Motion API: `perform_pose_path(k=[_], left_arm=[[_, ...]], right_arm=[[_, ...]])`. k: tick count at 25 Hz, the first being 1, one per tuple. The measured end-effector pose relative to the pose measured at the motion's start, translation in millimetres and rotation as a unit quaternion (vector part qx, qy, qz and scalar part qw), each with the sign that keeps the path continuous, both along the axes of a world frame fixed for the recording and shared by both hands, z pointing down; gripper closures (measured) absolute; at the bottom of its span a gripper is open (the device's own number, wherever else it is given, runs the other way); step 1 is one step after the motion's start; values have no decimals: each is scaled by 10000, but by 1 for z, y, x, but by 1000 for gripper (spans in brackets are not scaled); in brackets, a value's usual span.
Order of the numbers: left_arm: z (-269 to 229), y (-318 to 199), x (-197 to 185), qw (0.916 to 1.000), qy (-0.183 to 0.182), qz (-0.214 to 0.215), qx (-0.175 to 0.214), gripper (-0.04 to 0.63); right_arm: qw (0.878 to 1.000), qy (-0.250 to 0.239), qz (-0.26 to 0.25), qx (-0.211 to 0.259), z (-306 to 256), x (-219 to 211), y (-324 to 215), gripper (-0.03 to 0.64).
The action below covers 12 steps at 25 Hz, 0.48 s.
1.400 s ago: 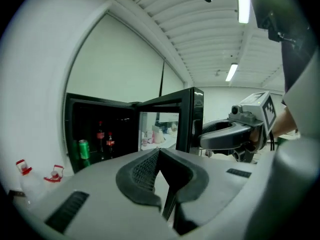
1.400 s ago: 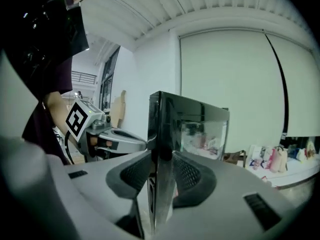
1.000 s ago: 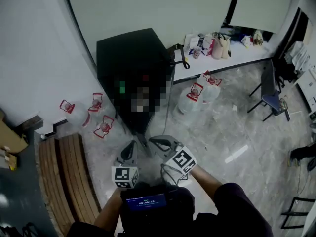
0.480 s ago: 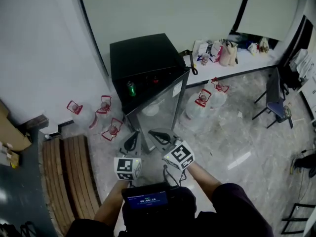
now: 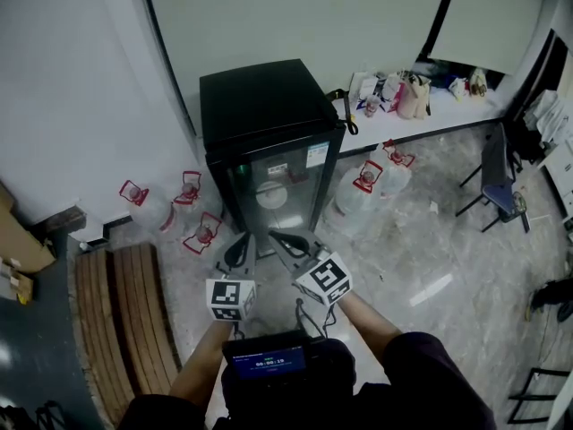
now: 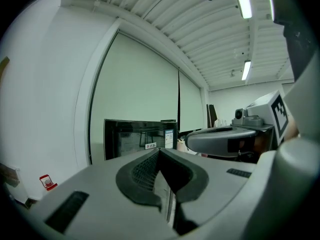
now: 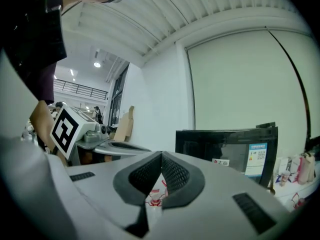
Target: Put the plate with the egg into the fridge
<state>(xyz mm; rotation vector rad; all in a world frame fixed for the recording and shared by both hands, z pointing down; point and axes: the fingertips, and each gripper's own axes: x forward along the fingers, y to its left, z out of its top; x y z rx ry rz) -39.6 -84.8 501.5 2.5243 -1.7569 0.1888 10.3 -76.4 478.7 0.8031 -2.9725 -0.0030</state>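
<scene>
A small black fridge [image 5: 265, 106] stands against the wall with its glass door [image 5: 279, 191] closed. Through the glass a pale round plate [image 5: 271, 196] shows on a shelf; I cannot make out the egg. My left gripper [image 5: 240, 245] and right gripper [image 5: 279, 238] hang side by side just in front of the door, both shut with nothing between their jaws. In the left gripper view the fridge [image 6: 135, 135] lies ahead beyond the closed left gripper [image 6: 160, 152]. The right gripper view shows the fridge [image 7: 227, 144] to the right of the closed right gripper [image 7: 161, 157].
Water jugs with red handles stand left [image 5: 170, 206] and right [image 5: 365, 179] of the fridge. A wooden bench [image 5: 125, 316] lies at my left. A low white ledge [image 5: 421, 106] with bags runs behind on the right, and a chair [image 5: 497, 173] stands on the marble floor.
The fridge door, ajar half a second ago, has swung fully shut. Both grippers stay close together in front of it, still shut.
</scene>
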Motion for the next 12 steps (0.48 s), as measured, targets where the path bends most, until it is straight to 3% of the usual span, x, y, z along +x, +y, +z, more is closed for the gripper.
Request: perform_pose_path(k=[12], left_arm=[[-8,-5,18,9998,2,181,59,586]], right_arm=[[9997,51,215,73,-9,13,-1,609]])
